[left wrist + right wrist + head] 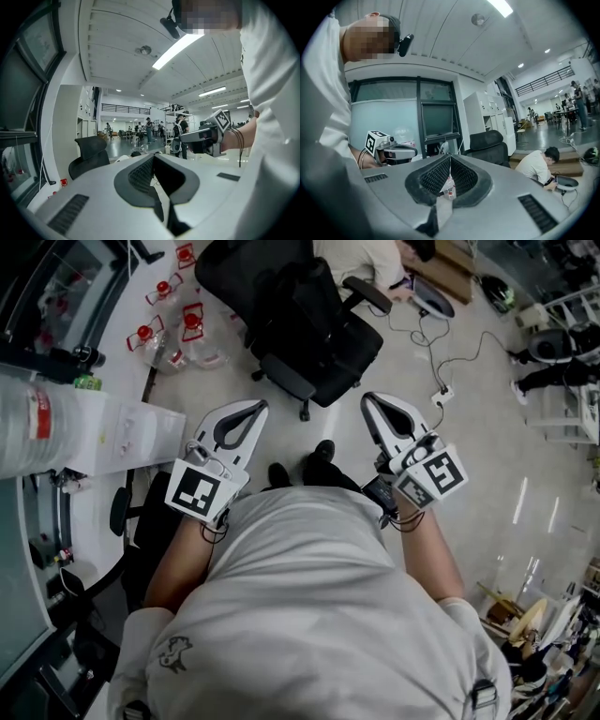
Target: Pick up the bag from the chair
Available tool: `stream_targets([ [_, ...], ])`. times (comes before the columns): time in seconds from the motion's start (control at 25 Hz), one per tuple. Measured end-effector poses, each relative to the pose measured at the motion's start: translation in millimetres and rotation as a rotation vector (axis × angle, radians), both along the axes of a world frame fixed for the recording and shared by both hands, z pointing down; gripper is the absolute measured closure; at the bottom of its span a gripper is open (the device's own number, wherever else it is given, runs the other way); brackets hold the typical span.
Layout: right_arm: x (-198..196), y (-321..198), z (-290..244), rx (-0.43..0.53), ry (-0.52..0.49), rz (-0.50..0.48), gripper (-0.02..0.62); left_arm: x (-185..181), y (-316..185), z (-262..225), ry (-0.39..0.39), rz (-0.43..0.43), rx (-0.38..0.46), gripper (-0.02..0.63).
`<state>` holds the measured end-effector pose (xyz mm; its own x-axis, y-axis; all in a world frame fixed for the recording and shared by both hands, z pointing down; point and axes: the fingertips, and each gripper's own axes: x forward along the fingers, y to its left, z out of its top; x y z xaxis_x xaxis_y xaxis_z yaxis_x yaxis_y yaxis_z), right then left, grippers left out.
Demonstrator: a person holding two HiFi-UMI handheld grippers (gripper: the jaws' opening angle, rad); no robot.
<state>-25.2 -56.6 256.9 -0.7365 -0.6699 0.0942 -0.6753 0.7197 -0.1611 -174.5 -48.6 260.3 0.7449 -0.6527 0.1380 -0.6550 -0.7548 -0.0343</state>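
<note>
1. My left gripper (261, 406) has its jaws together, tips meeting, with nothing between them.
2. My right gripper (367, 397) is the same: jaws pressed together and empty. What shows through their hollow is far off on the desk, not in my grip.
3. I hold the 2 grippers side by side in front of my chest, about level. They point toward the chair and neither touches it.
4. The chair (323, 348) is a black office swivel chair. It stands on the floor just ahead of my shoes (323, 448), with its back turned to me.
5. The bag (248, 277) lies as a dark, crumpled heap on the chair's seat, on the side away from me. It is black on black, so I cannot trace its edge cleanly.
6. The floor (487, 456) is pale grey and glossy, with streaks of reflected light. A cable (427, 352) winds across it to a power strip (441, 392) at the right of the chair.
7. The desk (117, 296) at my left is white. It carries clear bottles (192, 320) with red caps, apart from the chair.
8. A person (361, 257) crouches on the floor just beyond the chair, near its armrest.
9. The room is a large open hall with a white ribbed ceiling (117, 42) and a long light strip (180, 49). There are dark windows (436, 119) on the desk side, white cabinets (480, 112) beside them and a railed gallery at the far end. Several people stand in the distance.
</note>
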Motion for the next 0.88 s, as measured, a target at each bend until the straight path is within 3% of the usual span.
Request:
stream_targets([
  [0.44,0,-62,6,-0.017,-0.009,-0.051,0.561,-2,-48,10,-0.006,-0.064,-0.031,0.595],
  [0.88,50,-141,5,-0.004,-0.028,-0.112,0.561,45,-124,9,-0.017,-0.125,-0.029,0.595],
])
